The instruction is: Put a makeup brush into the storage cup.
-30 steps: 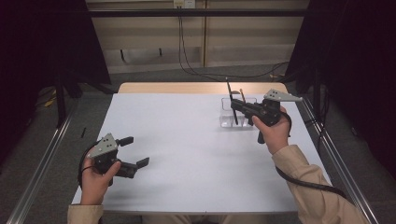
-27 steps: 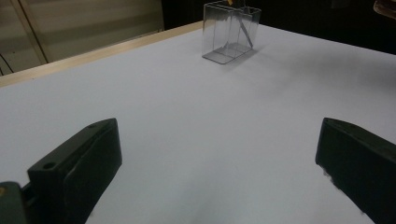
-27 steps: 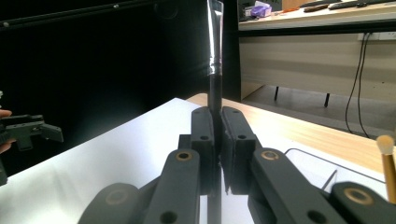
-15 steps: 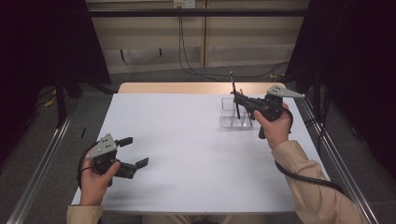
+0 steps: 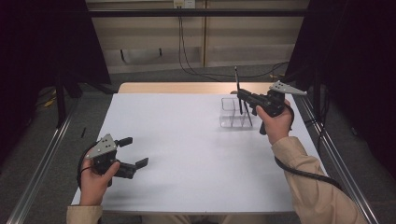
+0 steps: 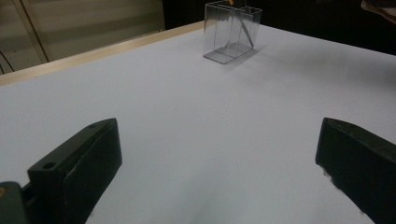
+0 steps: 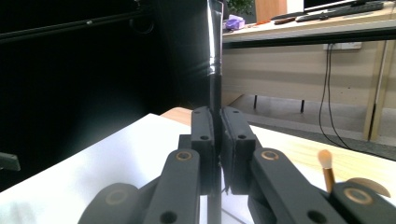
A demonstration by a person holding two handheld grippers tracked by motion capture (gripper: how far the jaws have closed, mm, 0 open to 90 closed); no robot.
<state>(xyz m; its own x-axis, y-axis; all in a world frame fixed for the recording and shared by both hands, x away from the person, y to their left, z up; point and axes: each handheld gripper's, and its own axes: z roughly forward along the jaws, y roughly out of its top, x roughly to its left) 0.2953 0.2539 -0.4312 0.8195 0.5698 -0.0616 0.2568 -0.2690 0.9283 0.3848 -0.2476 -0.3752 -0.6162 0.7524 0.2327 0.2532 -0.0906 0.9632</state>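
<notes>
Since the earlier high views the right gripper (image 5: 240,95) has drifted a little toward the table's far right corner and now hangs over the clear holder (image 5: 229,112), while the left gripper (image 5: 135,151) has kept its place near the front left of the white table (image 5: 187,149). In the right gripper view the jaws are pinched tight on a slim dark brush handle (image 7: 215,93), which stands upright between the pads and runs on above and below them; in the high view the same brush (image 5: 237,81) rises above the gripper as a thin vertical line. The step in hand looks like placing the brush into the holder: the held brush is directly over the compartments, and at least one more dark stick (image 5: 247,116) already leans inside the clear walls, with a tan-tipped brush (image 7: 325,161) visible just beyond the jaws. Which compartment sits under the lower end cannot be told from these views. The next move probably calls for a straight, slow descent with the brush kept vertical so that its end clears the thin rim, then a release once it rests inside. The left gripper sits low over the table with its jaws spread wide and nothing between them, well apart from the holder (image 6: 231,30).
</notes>
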